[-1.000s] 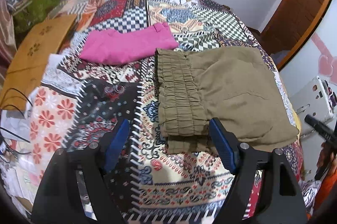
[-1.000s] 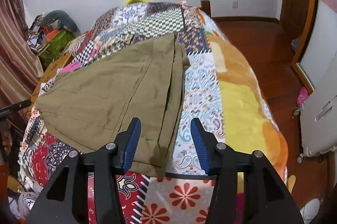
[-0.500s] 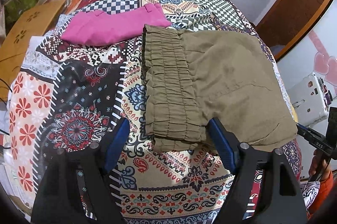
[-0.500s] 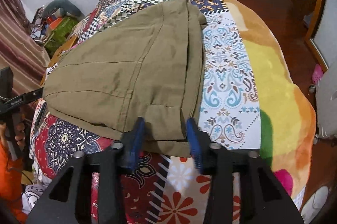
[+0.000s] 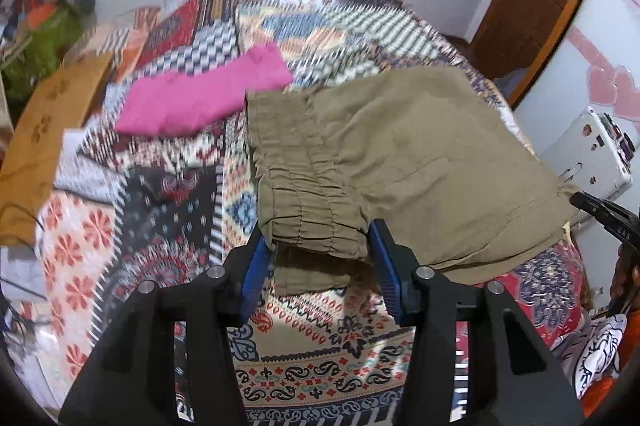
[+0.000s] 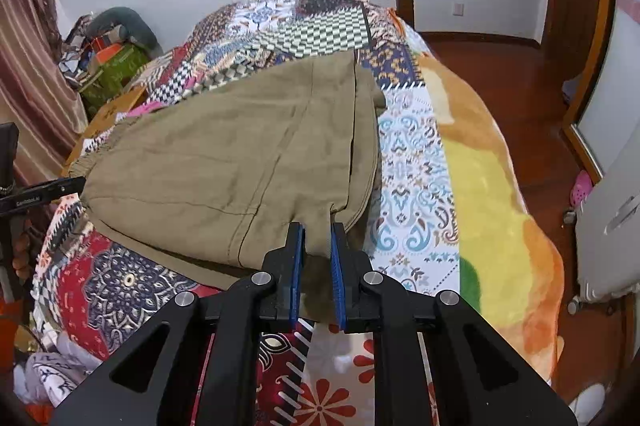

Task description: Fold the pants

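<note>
Olive-brown cloth covers the middle of the bed: the pants (image 5: 420,153) lie folded on the patchwork bedspread (image 5: 320,338), their gathered elastic waistband (image 5: 296,177) toward the left gripper and their smooth leg panels spreading away to the right. The left gripper (image 5: 320,262) sits at the near end of the waistband with a blue pad on either side of the bunched fabric; its jaws are closing, and the left pad looks to touch the cloth, though a firm pinch cannot be confirmed because the view is blurred. From the right wrist camera, the right gripper (image 6: 317,266) has its jaws nearly together and closing, clamped on the near corner of the pants' leg end (image 6: 316,246), where the fabric puckers up between the blue pads. A folded pink garment (image 5: 204,93) lies on the bedspread beyond the waistband, just beside the pants. A yellow and orange blanket (image 6: 492,185) shows along the bed's right side. A wooden board (image 5: 48,129) leans at the bed's left edge.
</note>
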`<state>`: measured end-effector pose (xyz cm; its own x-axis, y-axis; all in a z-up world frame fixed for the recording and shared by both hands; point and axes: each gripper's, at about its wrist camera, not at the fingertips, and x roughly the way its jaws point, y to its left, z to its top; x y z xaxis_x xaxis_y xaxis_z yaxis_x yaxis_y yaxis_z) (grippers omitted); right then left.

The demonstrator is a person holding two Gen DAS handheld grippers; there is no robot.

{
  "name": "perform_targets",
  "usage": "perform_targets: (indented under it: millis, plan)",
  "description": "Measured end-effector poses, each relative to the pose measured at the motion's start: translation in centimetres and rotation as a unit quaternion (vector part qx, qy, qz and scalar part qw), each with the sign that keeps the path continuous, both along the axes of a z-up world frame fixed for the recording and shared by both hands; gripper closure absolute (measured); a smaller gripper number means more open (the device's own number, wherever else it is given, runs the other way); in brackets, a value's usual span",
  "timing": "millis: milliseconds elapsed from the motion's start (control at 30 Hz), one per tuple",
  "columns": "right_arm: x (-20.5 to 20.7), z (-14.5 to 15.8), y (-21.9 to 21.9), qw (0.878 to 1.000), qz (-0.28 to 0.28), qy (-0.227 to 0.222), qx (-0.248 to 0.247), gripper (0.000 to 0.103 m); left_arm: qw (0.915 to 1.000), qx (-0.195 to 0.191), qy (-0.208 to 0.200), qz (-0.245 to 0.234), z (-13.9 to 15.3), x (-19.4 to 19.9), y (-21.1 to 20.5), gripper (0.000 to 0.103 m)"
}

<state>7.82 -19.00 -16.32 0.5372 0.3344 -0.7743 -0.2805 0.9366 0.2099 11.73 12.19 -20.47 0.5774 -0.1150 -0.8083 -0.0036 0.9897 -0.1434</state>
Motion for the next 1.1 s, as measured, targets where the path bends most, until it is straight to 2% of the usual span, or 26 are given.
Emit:
perform_targets:
  millis: [133,267,333,400,500,667,867,967,1100]
  plan:
    - [0.0,0.1,-0.6,1.0,-0.005,0.002,-0.005,0.092,0.9997,0.007,-0.016,-0.017,1.0,-0.5,-0.6,0.054]
    - [-0.1,-1.5,-0.4,1.0,-0.001,0.026,-0.018,0.092,0.9994,0.028,0.011,-0.02,-0.9,-0.4,-1.1,0.054]
    - [-0.3,-2.5,0.0,0.999,0.006,0.035,-0.031,0.092,0.9993,0.016,0.03,-0.013,-2.5,-0.3,-0.7,0.054]
    - [-0.2,-3.4,0.2,0.998,0.01,0.051,-0.032,0.092,0.999,-0.018,0.041,-0.004,-4.1,-0.4,0.0,0.052]
    - [0.2,-3.8,0.0,0.998,0.012,0.064,-0.024,0.092,0.9983,-0.044,0.038,0.006,-4.4,-0.6,0.7,0.051]
    - [0.3,-3.5,-0.2,0.997,0.015,0.067,-0.033,0.089,0.9992,-0.016,0.036,0.007,-3.4,-0.9,0.1,0.046]
    - [1.0,-2.0,-1.0,0.997,0.001,0.063,-0.034,0.08,0.9997,0.009,0.011,0.018,-0.3,-0.9,0.7,0.036]
    - [1.8,-0.8,-1.4,0.998,-0.006,0.049,-0.024,0.075,0.9993,0.011,-0.007,0.036,1.3,-0.1,1.6,0.031]
    - [3.9,0.8,-1.8,1.0,-0.011,0.02,-0.015,0.068,0.9981,0.023,-0.015,0.056,2.3,1.9,2.7,0.03]
